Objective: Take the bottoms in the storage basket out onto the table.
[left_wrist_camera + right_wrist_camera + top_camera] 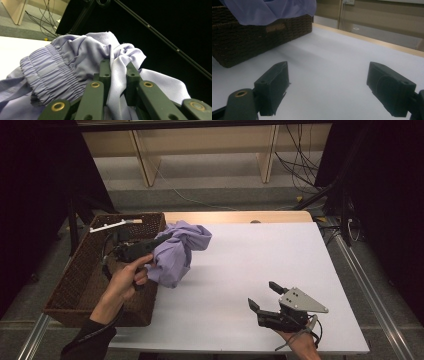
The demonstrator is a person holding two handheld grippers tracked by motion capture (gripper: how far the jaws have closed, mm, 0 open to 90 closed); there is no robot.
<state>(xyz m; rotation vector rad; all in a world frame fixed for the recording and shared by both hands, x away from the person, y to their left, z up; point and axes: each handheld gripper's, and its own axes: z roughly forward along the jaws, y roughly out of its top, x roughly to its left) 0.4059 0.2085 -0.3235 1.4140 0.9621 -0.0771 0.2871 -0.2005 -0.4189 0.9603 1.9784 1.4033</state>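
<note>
Your left tongs (167, 239) are clamped on the lilac garment (179, 252) hanging over the basket (75, 285) rim by the tabletop (250, 265), right tongs (264, 296) apart and idle; a trailing fold could snag the wicker.

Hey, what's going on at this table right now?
A person is working with a gripper in each hand. The left gripper is shut on a bunched lavender garment, holding it up at the edge of a brown wicker basket on the table's left side. An elastic waistband shows on the cloth. The right gripper sits open and holds nothing, low over the white table near its front edge.
</note>
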